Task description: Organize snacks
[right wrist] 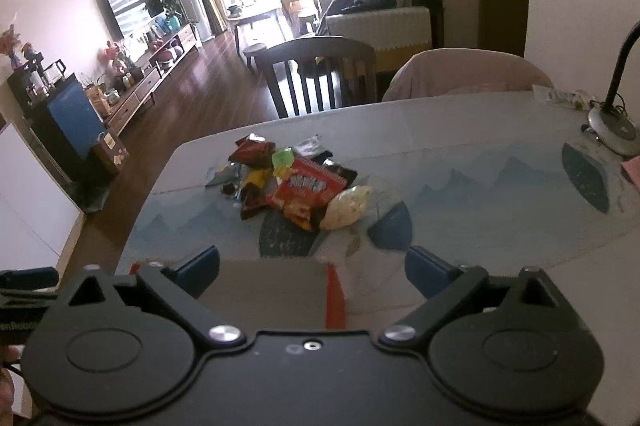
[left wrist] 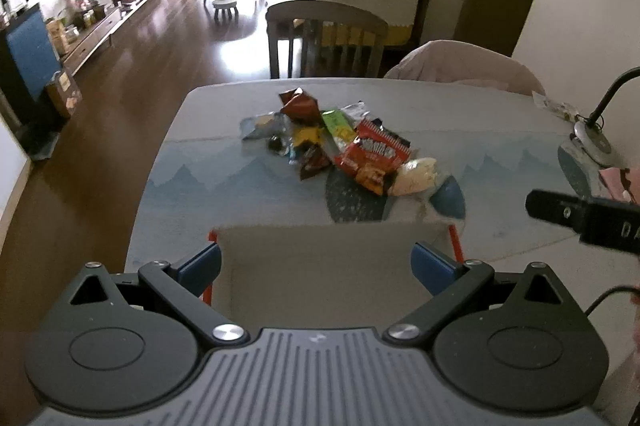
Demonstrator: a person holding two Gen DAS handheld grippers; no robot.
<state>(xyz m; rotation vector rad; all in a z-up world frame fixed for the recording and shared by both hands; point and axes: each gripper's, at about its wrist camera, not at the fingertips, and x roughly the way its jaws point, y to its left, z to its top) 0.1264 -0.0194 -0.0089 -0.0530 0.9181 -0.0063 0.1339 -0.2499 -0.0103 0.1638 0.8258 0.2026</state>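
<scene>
Both cameras sit just behind their own black two-finger grippers, looking forward and steeply down over the pale blue-patterned table (left wrist: 248,186) toward the living room beyond. The left wrist view faces the heap of colourful snack packets (left wrist: 352,150) squarely, at middling range. The right wrist view, set further right, shares that heap, the dark wooden slatted chair (right wrist: 320,74) and the grey gooseneck desk lamp (right wrist: 612,122).

Glossy crinkled foil snack packets (left wrist: 344,142), smooth printed tablecloth (left wrist: 240,186), polished wood floor (left wrist: 168,38), matt cardboard box (left wrist: 320,266)
</scene>
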